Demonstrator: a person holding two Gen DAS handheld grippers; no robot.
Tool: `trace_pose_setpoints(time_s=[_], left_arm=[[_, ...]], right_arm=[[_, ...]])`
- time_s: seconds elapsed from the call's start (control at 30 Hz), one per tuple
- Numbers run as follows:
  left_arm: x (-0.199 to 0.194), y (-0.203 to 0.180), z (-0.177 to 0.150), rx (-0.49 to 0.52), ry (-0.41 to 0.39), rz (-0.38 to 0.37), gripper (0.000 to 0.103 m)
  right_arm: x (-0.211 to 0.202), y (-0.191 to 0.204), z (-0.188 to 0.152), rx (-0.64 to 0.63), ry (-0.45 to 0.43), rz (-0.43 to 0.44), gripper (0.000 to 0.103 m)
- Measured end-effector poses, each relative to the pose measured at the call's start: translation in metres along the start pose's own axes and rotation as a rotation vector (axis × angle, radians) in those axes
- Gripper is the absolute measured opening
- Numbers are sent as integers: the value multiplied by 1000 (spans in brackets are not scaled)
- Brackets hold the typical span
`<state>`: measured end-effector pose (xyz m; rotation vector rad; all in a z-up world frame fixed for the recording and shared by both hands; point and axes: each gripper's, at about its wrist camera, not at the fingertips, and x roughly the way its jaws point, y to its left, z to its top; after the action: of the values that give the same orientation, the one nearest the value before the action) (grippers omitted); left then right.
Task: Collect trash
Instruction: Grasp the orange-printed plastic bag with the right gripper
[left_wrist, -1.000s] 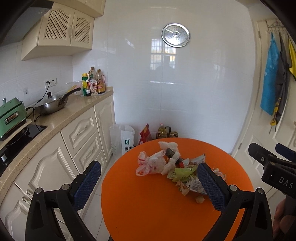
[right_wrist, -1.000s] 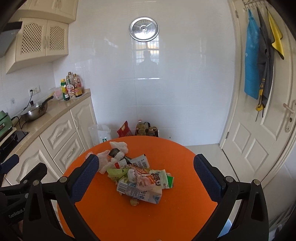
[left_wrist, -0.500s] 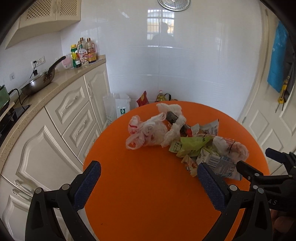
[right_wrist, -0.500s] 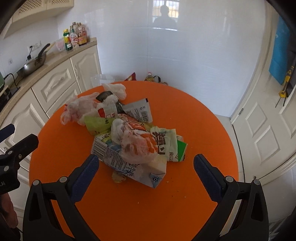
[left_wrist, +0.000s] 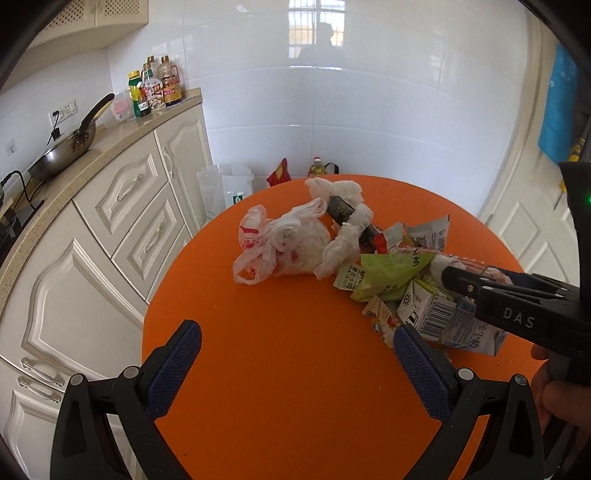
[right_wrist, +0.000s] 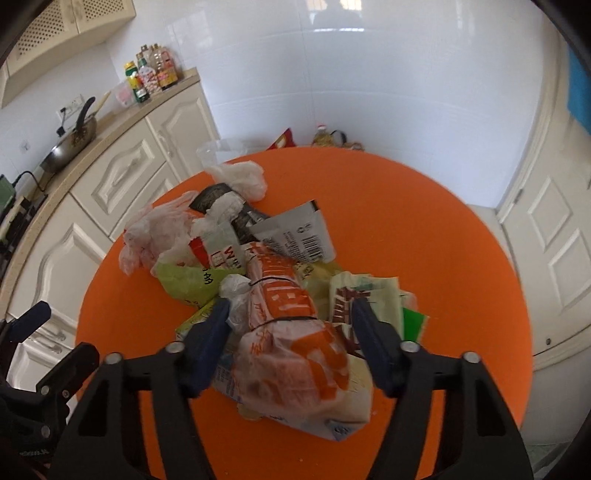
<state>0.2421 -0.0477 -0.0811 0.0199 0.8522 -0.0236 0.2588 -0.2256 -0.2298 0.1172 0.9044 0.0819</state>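
A pile of trash lies on a round orange table (left_wrist: 288, 369): a white and red plastic bag (left_wrist: 280, 243), crumpled tissue (left_wrist: 347, 229), a green wrapper (left_wrist: 388, 273), a milk carton (left_wrist: 443, 317). My left gripper (left_wrist: 295, 354) is open over bare table, short of the pile. My right gripper (right_wrist: 291, 328) is open, its jaws on either side of an orange and white plastic bag (right_wrist: 291, 332) atop the pile, with the pads apart from it. The right gripper also shows in the left wrist view (left_wrist: 517, 299).
Cream kitchen cabinets (left_wrist: 110, 229) with a counter, a wok (left_wrist: 70, 147) and bottles (left_wrist: 155, 88) stand left of the table. A clear bag (left_wrist: 225, 188) and bottles stand on the floor behind it. A white door (right_wrist: 554, 229) is to the right.
Both grippers have moved down and forward toward the pile. The right gripper's jaws have narrowed and now flank the orange and white bag.
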Motion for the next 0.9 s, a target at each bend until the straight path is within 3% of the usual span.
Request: trace_pose_setpoints(time_s=[0.17, 0.53, 0.8, 0.9], left_arm=[[12, -7, 1, 14, 10, -3, 102], [23, -16, -6, 63, 27, -27, 102], [27, -23, -18, 86, 44, -18, 102], [26, -23, -22, 88, 52, -13, 102]], right_arm=[[-3, 3, -4, -53, -10, 18, 43], [-40, -29, -34, 41, -52, 85, 43], [-44, -38, -61, 32, -18, 116, 49], [-44, -41, -61, 26, -18, 112, 56]])
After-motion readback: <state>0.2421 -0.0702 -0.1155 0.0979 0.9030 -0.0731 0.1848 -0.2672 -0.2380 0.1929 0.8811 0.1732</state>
